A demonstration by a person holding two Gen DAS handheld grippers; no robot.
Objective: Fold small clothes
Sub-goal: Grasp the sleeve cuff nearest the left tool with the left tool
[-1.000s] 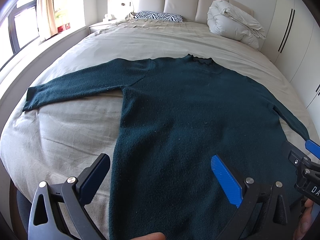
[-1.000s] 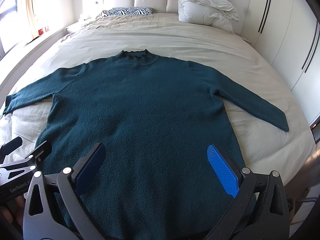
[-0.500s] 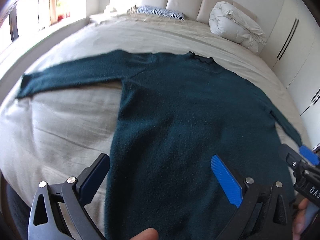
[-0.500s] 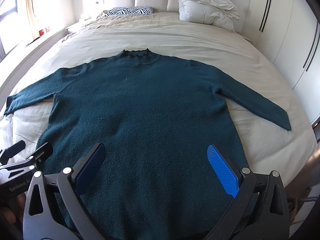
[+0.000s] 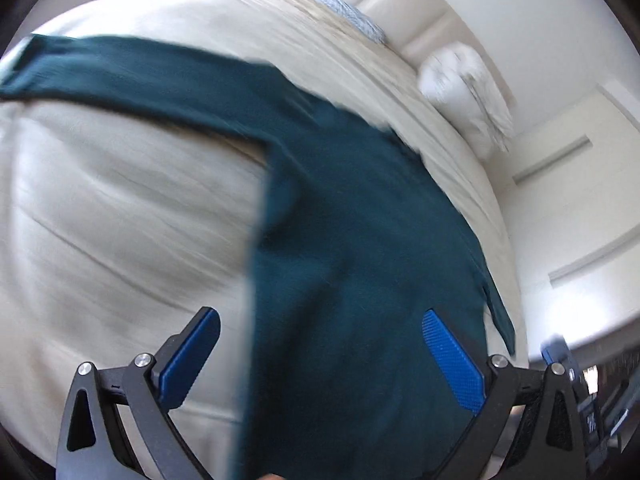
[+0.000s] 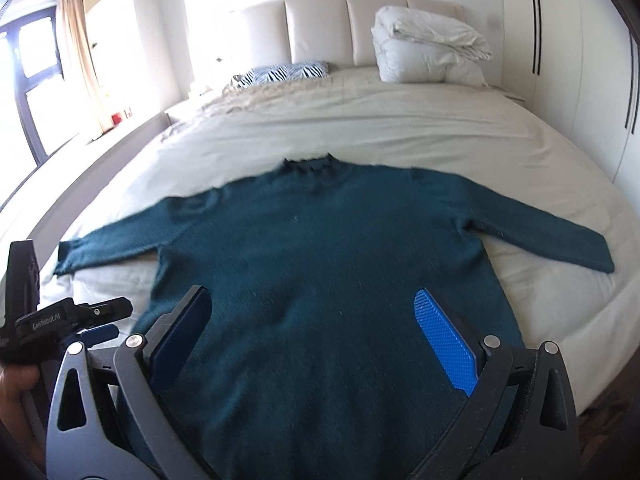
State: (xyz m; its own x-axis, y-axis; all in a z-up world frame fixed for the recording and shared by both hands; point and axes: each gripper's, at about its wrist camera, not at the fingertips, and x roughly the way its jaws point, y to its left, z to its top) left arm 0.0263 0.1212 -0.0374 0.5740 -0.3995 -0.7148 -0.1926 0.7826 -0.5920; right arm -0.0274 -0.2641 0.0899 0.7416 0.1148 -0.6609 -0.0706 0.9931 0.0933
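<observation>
Teal sweater flat on the bed, unfolded; both grippers released, holding nothing.

Spread face-up on the lower half of the bed, collar toward the headboard, hem nearest the grippers, long axis running straight away from them, both sleeves out sideways. Left gripper with jaws wide apart, straddling the sweater's left side seam low on the body, view tilted and motion-blurred; left sleeve ahead and to its left, so nearer this one. Right gripper likewise spread, over the hem region near the centreline; right sleeve ahead and to its right. No fabric touching either pad, as far as visible. No fold made yet. Likely first move: a sleeve or side edge carried inward across the body. Beyond: white duvet bundle and zebra-print pillow at the headboard, well apart from the sweater.
</observation>
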